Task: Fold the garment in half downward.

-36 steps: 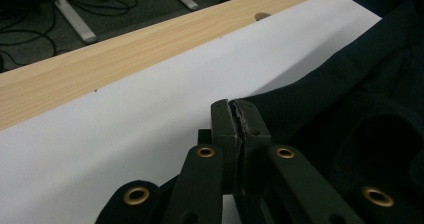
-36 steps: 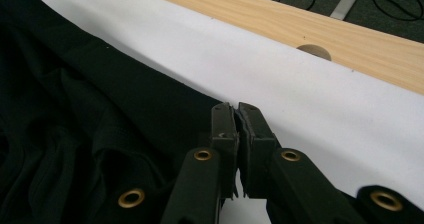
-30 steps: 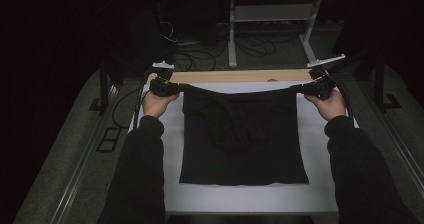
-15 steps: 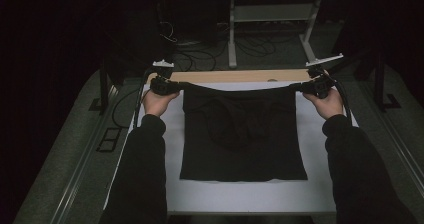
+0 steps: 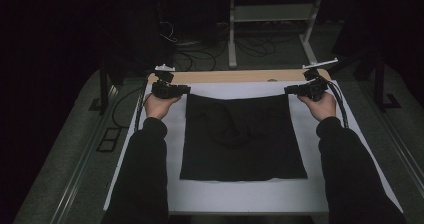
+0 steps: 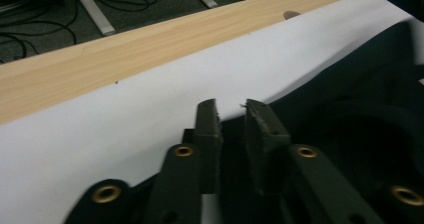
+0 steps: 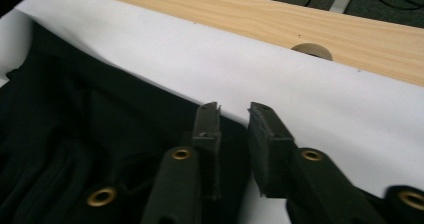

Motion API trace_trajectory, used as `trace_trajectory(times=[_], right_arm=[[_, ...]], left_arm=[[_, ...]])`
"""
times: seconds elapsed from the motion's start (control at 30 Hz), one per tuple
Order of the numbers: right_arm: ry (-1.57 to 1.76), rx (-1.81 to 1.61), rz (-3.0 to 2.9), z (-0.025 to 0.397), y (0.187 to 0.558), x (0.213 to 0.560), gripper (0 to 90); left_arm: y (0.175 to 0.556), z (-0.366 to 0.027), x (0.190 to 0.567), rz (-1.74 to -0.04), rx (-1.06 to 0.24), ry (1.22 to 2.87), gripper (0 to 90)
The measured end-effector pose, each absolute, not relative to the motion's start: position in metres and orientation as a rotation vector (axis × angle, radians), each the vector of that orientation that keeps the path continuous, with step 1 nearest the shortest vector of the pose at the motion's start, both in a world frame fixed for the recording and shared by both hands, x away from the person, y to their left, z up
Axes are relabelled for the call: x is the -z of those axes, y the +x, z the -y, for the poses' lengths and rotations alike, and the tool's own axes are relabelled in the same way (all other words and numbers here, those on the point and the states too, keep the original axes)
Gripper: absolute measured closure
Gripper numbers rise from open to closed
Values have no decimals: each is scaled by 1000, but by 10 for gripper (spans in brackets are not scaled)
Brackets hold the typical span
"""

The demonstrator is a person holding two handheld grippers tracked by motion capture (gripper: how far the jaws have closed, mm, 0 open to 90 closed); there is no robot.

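**Garment laid flat, both grippers free at its far corners**

The black fabric garment (image 5: 243, 136) lies spread on the white paper sheet (image 5: 345, 134) that covers your light wooden desk (image 5: 235, 76). It forms a near-square patch in the middle of the sheet, with its far edge just short of the bare wood strip. Soft wrinkles and a looping ridge cross its upper middle, so it is flat in outline but not yet smooth.

Your left gripper (image 5: 186, 89) sits just outside the far left corner, and your right gripper (image 5: 287, 90) just outside the far right corner. That symmetric placement suits pulling the top edge straight and square to the desk. In the left gripper view the jaws stand a little apart with nothing between them, the cloth's edge lying just under and beside their tips. The right gripper view shows the same: jaws slightly parted, empty, hovering over the cloth's border where it meets the white paper.

With both corners let go, the spreading step looks finished; a fold from one edge seems the likely follow-up.
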State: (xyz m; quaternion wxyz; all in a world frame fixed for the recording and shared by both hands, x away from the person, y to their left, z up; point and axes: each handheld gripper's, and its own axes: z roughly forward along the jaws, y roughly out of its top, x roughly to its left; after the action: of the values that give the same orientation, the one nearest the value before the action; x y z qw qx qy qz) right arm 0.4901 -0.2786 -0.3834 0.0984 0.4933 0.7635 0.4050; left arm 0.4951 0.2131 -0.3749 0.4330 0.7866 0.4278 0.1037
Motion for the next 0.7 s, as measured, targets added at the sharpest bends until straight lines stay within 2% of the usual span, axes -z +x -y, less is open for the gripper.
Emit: trace_trajectory(times=[0.13, 0.3, 0.53, 0.63, 0.7], right_arm=[[1442, -1196, -2243, 279, 487, 383, 566], [1428, -1210, -2219, 282, 480, 380, 418], [1415, -1245, -2187, 286, 469, 376, 114], [1431, -1278, -2182, 290, 464, 374, 7], [1438, -1283, -2191, 292, 461, 373, 0]], left_arm=[[490, -217, 378, -1081, -251, 1939, 462], [483, -224, 376, -1083, -245, 1876, 310], [474, -224, 371, -1062, -258, 1837, 9], [469, -221, 365, -1040, -267, 1842, 0], [465, -219, 360, -1019, -276, 1851, 0]])
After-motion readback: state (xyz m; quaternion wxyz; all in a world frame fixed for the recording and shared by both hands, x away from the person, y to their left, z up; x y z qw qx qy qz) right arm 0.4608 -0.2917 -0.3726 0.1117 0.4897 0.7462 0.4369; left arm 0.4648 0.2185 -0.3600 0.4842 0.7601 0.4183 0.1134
